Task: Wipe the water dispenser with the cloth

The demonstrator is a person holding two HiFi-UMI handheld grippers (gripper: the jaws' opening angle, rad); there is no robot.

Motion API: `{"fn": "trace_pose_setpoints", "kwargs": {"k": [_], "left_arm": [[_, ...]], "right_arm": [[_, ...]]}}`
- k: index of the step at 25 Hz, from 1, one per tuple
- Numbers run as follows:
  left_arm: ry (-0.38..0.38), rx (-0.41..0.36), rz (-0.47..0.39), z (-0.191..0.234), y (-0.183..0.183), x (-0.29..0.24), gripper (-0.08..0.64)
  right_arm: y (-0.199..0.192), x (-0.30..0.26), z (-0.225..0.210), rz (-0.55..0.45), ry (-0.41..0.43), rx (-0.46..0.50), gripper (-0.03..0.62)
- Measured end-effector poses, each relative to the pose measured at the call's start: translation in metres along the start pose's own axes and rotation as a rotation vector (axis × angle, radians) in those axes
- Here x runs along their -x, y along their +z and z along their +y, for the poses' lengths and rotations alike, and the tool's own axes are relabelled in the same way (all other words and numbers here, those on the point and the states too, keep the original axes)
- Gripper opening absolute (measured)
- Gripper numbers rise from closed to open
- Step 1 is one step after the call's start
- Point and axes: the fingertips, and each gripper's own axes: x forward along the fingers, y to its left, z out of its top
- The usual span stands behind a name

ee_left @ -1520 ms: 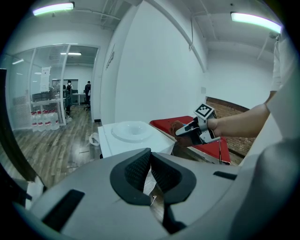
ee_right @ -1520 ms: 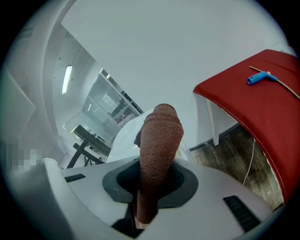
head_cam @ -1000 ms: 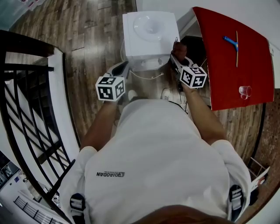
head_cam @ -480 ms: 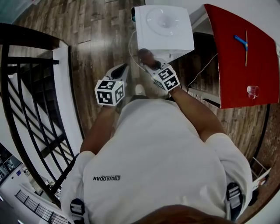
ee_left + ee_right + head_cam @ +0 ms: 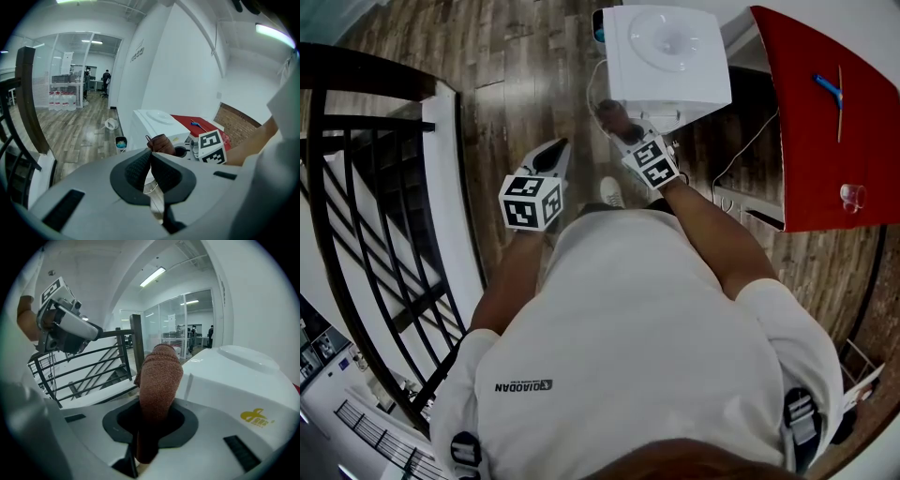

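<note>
Rust-brown knitted cloth [image 5: 159, 371] — bunched, clamped by the right gripper [image 5: 157, 404] — beside the white water dispenser [image 5: 234, 380]; left gripper [image 5: 151, 153] closed, empty.

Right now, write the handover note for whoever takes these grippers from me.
Right gripper: jaws shut on the brown cloth, which sticks out ahead of them.
Left gripper: jaws shut, empty, held to the left, clear of the dispenser.
The white water dispenser stands straight ahead; the cloth is at its near front edge, contact unclear.
Done: cloth gripped and at the dispenser. No wiped area can be told.
To do: wipe the top and sides.
</note>
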Motion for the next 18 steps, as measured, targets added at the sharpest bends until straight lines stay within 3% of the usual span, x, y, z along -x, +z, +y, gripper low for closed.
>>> {"fn": "trace_pose_setpoints", "kwargs": {"k": [18], "left_arm": [[0.022,-0.037,-0.001,-0.041,0.007,-0.02,0.0]], "right_arm": [[-0.033,0.039,-0.034,0.021,-0.024,0.013,0.072]]}}
